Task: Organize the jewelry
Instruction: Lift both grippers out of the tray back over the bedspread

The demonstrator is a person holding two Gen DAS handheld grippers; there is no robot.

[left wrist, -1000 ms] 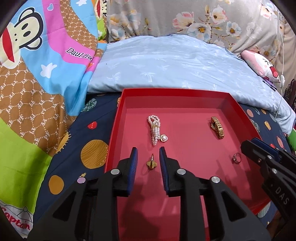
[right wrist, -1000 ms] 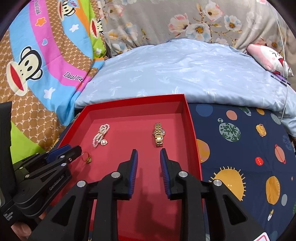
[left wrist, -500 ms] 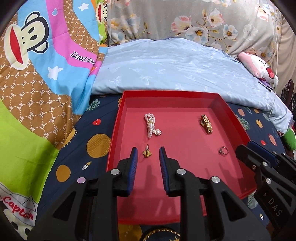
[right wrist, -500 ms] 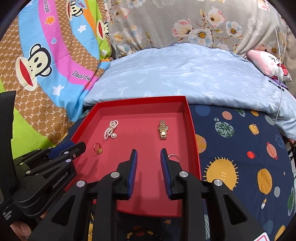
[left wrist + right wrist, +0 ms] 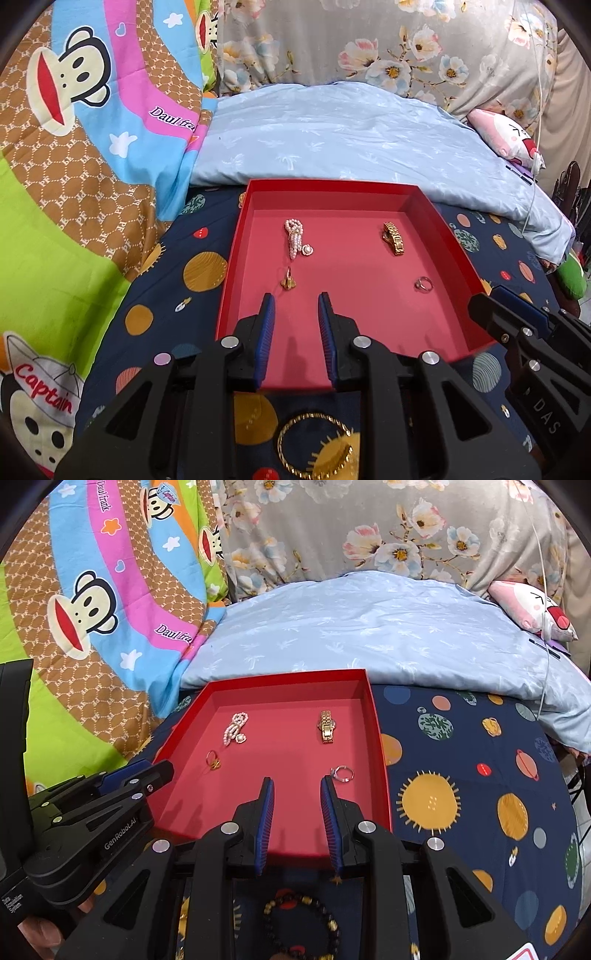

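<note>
A red tray (image 5: 231, 291) (image 5: 380, 760) lies on the bed. In it are a pearl piece (image 5: 294, 238) (image 5: 235, 729), a gold watch (image 5: 392, 238) (image 5: 326, 726), a gold ring (image 5: 288, 280) (image 5: 213, 759) and a silver ring (image 5: 423, 284) (image 5: 342, 773). My left gripper (image 5: 295, 306) is open and empty above the tray's near part. My right gripper (image 5: 296, 788) is open and empty over the tray's near right. A gold bangle (image 5: 316, 445) lies on the sheet under the left gripper. A dark beaded bracelet (image 5: 301, 923) lies under the right gripper.
The tray rests on a navy planet-print sheet (image 5: 480, 775). A light blue duvet (image 5: 351, 144) lies behind it, a colourful monkey blanket (image 5: 74, 147) at the left, and a pink plush (image 5: 528, 609) with a white cable at the far right.
Both grippers have pulled back and risen from the tray, still open. The gold bangle and the beaded bracelet have come into view below them.
</note>
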